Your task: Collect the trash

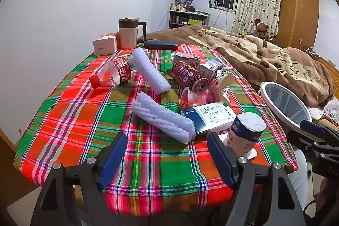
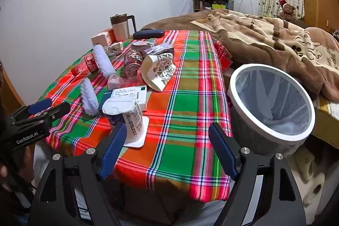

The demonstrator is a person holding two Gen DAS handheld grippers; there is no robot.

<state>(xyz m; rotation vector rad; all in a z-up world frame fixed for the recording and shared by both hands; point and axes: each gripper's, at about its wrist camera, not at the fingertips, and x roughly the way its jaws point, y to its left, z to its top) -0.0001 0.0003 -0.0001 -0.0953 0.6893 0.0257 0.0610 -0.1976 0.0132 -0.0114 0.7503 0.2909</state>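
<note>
Trash lies on a plaid tablecloth (image 1: 84,120): an empty cola bottle (image 1: 112,74), two white foam sleeves (image 1: 150,71) (image 1: 163,118), a red drink can (image 1: 188,77), a medicine box (image 1: 209,118), an upturned yogurt cup (image 1: 245,132) and a crushed paper cup (image 2: 159,71). A white-rimmed bin with a liner (image 2: 273,105) stands off the table's right edge. My left gripper (image 1: 167,154) is open over the near table edge, nothing between its fingers. My right gripper (image 2: 167,145) is open too, just right of the yogurt cup (image 2: 129,115).
A mug with a handle (image 1: 129,33), a small carton (image 1: 106,43) and a dark case (image 1: 161,45) sit at the table's far end. A bed with a brown blanket (image 2: 275,35) runs behind the table and bin. A wall lies to the left.
</note>
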